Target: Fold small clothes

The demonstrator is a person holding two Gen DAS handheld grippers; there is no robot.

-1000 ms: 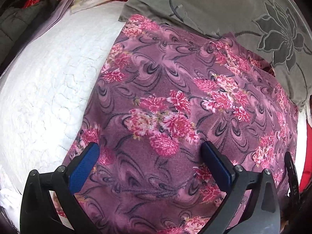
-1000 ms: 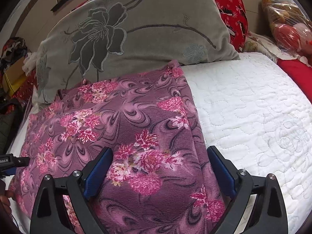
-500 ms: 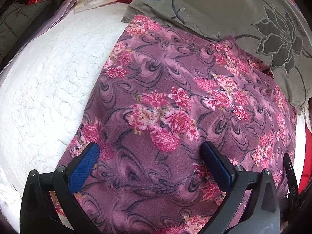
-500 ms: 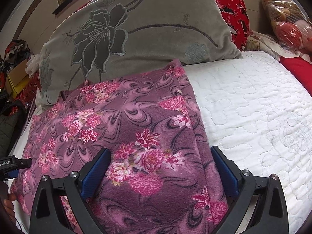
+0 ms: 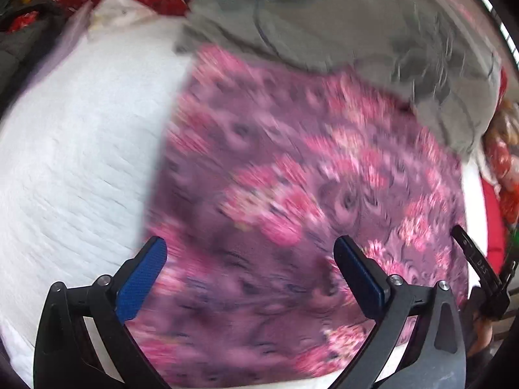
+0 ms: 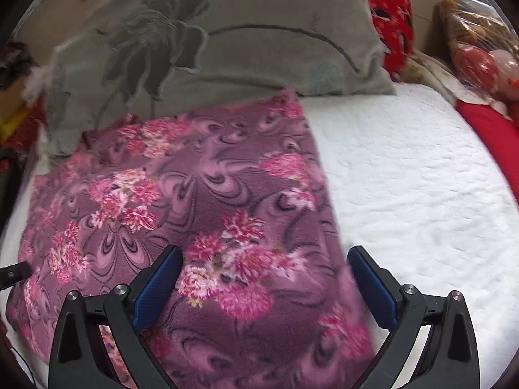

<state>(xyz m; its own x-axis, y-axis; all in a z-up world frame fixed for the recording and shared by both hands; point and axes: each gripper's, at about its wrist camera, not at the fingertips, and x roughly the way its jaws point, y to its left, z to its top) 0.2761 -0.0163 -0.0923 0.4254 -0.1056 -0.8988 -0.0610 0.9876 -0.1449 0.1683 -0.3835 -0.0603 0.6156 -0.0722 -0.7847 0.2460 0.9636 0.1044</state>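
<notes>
A fleecy purple floral garment [image 6: 181,214] is being spread flat on a white quilted bed [image 6: 421,201], its far edge touching a grey flower-patterned pillow [image 6: 227,45]. Both left gripper [image 5: 249,272] and right gripper [image 6: 264,278] are being held wide apart, nothing between their blue pads.

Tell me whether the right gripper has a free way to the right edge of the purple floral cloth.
Probably yes. The right gripper is open, and the edge of the purple floral cloth runs between its fingers. Nothing lies on that edge; beside it is only the white quilt. The grey pillow is farther off.
</notes>
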